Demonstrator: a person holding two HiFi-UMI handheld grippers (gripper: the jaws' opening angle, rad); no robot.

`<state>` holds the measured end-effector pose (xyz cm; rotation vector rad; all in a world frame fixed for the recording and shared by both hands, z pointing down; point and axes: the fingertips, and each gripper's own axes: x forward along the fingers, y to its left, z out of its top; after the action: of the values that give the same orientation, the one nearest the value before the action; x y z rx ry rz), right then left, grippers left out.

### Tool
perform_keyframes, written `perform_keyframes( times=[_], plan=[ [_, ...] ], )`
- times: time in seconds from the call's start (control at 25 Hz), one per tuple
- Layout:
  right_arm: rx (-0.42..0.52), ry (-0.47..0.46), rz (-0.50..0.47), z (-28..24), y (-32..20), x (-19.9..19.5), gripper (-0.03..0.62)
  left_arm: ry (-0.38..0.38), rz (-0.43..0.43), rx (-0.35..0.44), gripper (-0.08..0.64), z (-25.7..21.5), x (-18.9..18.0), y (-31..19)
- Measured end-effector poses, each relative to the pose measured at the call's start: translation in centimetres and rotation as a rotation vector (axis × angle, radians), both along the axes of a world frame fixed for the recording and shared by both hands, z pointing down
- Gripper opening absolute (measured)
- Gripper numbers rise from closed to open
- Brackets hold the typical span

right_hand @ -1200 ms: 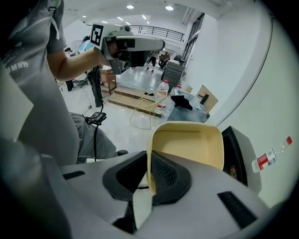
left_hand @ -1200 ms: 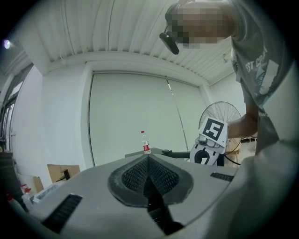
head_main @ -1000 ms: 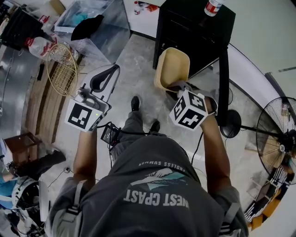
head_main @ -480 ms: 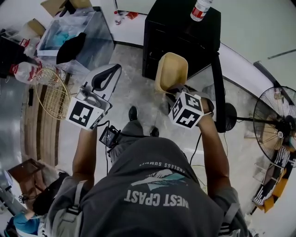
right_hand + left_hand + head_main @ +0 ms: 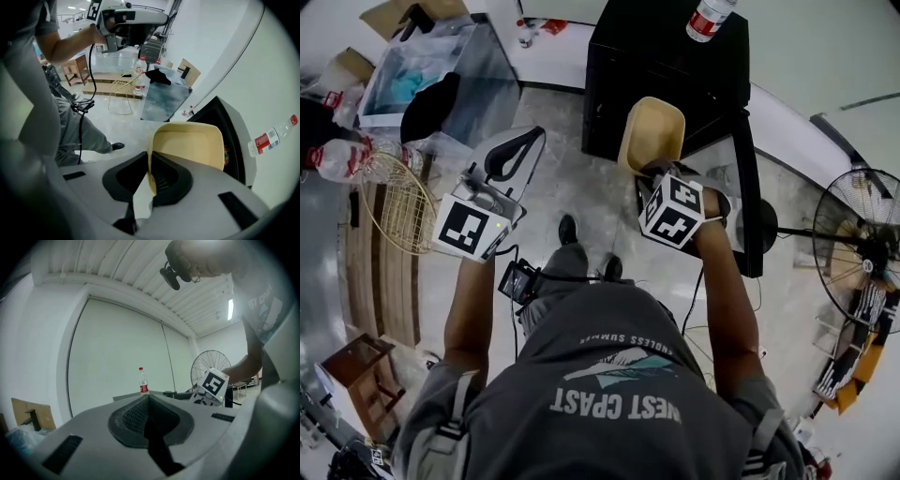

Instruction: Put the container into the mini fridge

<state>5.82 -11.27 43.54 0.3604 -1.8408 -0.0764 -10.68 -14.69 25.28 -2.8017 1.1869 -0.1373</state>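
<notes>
You're pinching the container (image 5: 187, 145) by one thin side wall in the right claw (image 5: 151, 178), jaws nearly together, and holding it tilted just in front of the open mini fridge (image 5: 661, 66). The left claw (image 5: 149, 401) is sitting closed and empty, well left of the fridge. You're risking a pivot or slip: with a one-edge grip, the rim clipping the fridge opening or door (image 5: 750, 187) could do it.

The person's dark grey T-shirt (image 5: 614, 375) carries large pale letters, upside down in the head view, reading "WEST COAST", with a smaller "ENDLESS SUMMER" arched beside them. The red label on the clear plastic bottle (image 5: 710, 17) is too small to read.
</notes>
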Motion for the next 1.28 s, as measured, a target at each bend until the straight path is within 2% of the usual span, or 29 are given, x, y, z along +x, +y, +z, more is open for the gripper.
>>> perform_keyframes(
  times=[0.68, 1.04, 1.28],
  plan=[
    [0.060, 0.087, 0.085, 6.6, -7.9, 2.4, 0.054, 0.040, -0.003, -0.135, 0.012, 6.6, 0.4, -2.2],
    [0.104, 0.117, 0.108, 8.5, -11.5, 2.6, 0.057, 0.075, -0.013, -0.183, 0.013, 9.4, 0.2, -2.7],
    [0.147, 0.131, 0.132, 9.1, -14.0, 3.0, 0.057, 0.066, -0.013, -0.204, 0.013, 10.8, -0.5, -3.4]
  ],
)
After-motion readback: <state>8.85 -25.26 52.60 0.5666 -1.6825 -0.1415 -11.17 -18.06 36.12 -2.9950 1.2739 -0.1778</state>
